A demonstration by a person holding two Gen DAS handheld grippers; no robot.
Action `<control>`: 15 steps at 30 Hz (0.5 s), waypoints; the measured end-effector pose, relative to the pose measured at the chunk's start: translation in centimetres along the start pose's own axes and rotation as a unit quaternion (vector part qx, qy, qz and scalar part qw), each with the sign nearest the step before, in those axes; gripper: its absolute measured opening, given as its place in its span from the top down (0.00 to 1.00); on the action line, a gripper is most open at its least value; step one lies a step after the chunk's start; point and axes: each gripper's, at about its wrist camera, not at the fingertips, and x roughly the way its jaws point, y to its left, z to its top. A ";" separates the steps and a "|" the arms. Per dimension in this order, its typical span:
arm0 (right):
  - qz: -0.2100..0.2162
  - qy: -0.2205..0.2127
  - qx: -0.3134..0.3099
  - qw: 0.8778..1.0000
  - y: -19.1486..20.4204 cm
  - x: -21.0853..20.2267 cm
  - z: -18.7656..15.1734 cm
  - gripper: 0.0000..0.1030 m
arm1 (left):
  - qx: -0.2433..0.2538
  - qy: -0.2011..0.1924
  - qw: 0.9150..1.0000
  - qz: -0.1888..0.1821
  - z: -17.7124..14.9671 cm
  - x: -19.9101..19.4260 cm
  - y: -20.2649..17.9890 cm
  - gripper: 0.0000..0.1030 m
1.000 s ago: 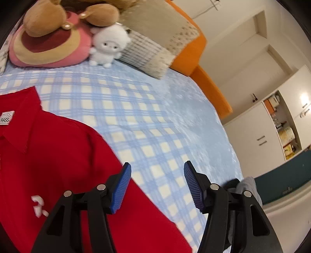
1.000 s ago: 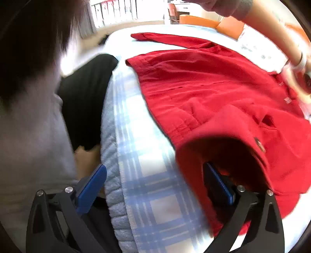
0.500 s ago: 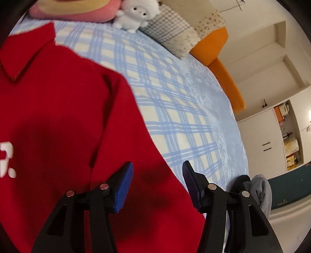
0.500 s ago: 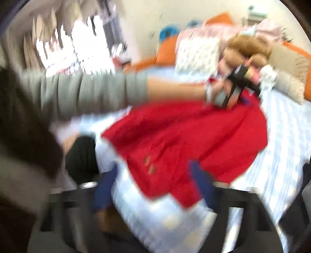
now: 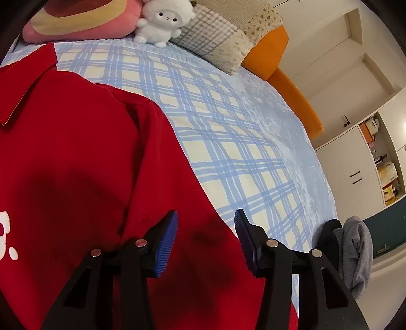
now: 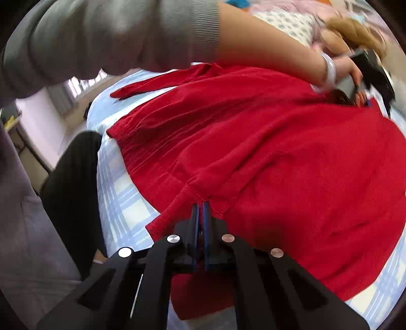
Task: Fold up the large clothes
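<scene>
Both tongs on the red shirt (image 6: 279, 152)

Right gripper (image 6: 200, 210) clamps the hem, seemingly (blurred); left gripper (image 5: 205, 228), closing, straddles the sleeve edge: bite deeper, lift together.

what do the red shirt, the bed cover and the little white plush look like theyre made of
Red shirt: a soft matte knit, probably cotton; fine weave grain and stitched hems show.
Bed cover: a blue and cream check print on a nubbly, slightly fuzzy textile, maybe fleece or quilted cotton.
White plush: curly fluffy pile, likely synthetic, with shiny dark bead eyes.
</scene>
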 end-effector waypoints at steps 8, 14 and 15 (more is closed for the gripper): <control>-0.044 0.014 -0.016 0.999 1.5 0.4 -0.2 0.97 | -0.034 -0.050 0.997 -0.037 -1.7 -7.9 0.6 0.18; 0.014 -0.016 0.078 0.997 0.6 -1.2 0.2 0.73 | -0.011 -0.077 0.996 -0.034 -9.4 -23.9 4.6 0.07; 0.024 -0.042 0.094 0.994 0.6 -1.8 0.4 0.41 | -0.009 -0.087 0.996 -0.022 -11.1 -26.7 5.7 0.05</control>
